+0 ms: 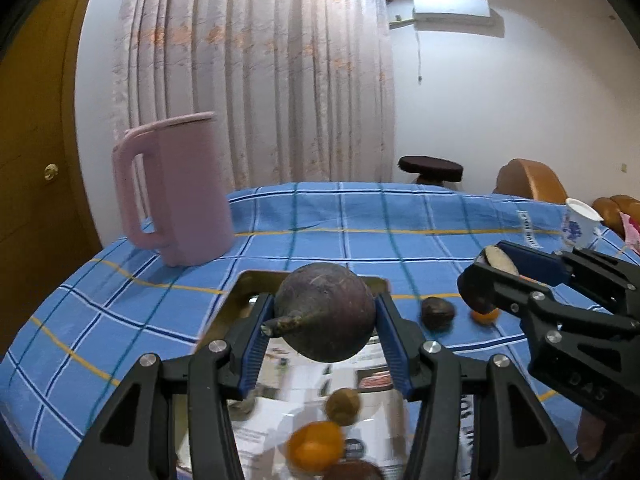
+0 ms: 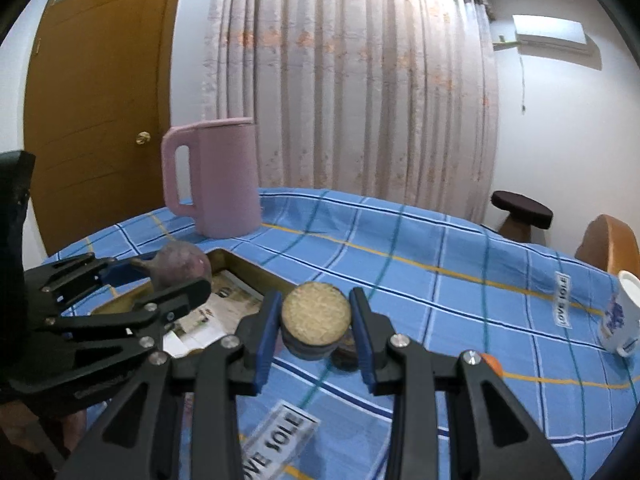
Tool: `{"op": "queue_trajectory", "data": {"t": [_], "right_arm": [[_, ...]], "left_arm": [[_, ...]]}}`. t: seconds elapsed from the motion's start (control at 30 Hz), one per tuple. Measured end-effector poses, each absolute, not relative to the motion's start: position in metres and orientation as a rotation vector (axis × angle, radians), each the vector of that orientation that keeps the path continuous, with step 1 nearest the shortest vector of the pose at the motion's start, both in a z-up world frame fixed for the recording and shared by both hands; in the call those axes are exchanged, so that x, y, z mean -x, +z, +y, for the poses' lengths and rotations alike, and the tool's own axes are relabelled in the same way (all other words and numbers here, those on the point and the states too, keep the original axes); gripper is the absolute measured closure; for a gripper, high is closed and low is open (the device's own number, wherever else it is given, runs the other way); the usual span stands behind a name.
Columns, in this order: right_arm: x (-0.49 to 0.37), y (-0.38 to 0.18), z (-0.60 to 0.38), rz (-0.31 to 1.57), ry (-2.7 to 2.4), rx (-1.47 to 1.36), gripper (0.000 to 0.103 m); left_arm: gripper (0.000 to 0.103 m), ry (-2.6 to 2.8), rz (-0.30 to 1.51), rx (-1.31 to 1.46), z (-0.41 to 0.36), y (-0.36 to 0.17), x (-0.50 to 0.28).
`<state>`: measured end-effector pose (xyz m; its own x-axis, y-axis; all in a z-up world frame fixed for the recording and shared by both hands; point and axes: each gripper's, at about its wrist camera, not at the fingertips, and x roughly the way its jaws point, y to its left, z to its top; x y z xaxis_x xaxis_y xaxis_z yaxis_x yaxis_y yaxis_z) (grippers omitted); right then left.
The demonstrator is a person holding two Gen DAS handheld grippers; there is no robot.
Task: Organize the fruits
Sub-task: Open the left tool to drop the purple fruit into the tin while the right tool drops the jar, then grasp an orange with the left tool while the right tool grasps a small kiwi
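Note:
My left gripper (image 1: 325, 320) is shut on a round dark purple fruit with a stem (image 1: 326, 314), held above the gold tray (image 1: 256, 280) lined with newspaper. In the tray lie an orange (image 1: 316, 446) and a small brown fruit (image 1: 343, 406). My right gripper (image 2: 316, 322) is shut on a cut fruit piece with a pale flat face (image 2: 315, 318), held above the blue checked cloth to the right of the tray (image 2: 240, 264). On the cloth lie a dark fruit (image 1: 438, 313) and an orange (image 1: 485, 316). The right gripper also shows in the left wrist view (image 1: 490, 276).
A pink jug (image 1: 180, 188) stands behind the tray at the left. A white patterned cup (image 2: 622, 314) stands at the table's right edge. A dark stool (image 2: 522, 210) and orange chairs (image 1: 528, 180) are beyond the table. A "LOVE SOLE" label (image 2: 276, 446) lies near the front.

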<state>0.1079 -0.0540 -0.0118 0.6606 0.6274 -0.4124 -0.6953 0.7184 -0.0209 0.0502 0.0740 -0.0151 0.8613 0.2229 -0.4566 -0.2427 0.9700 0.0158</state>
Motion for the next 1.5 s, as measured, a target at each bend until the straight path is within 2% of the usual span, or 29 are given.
{"op": "queue_trajectory", "data": {"t": [0.47,0.97,1.13,1.2,1.27,1.5], "right_arm": [[-0.098,-0.028,0.003,0.437,0.862,0.239,0.065],[-0.094,-0.051,0.025,0.545,0.941,0.290,0.065],[-0.093,-0.052,0.022,0.560,0.951,0.276,0.059],[-0.089,-0.050,0.018,0.547,0.949,0.274,0.051],[-0.082,-0.045,0.007,0.521,0.947,0.273,0.049],[-0.087,-0.035,-0.062,0.492,0.789,0.254,0.045]], "left_arm": [[0.050,0.329,0.546,0.083,0.121,-0.033,-0.047],[0.049,0.330,0.603,0.082,0.133,-0.045,-0.045],[0.048,0.327,0.597,0.088,0.134,-0.041,-0.038],[0.043,0.319,0.580,0.109,0.135,-0.037,-0.032],[0.032,0.320,0.557,0.118,0.133,-0.031,-0.028],[0.032,0.238,0.516,0.110,0.097,-0.017,-0.030]]}}
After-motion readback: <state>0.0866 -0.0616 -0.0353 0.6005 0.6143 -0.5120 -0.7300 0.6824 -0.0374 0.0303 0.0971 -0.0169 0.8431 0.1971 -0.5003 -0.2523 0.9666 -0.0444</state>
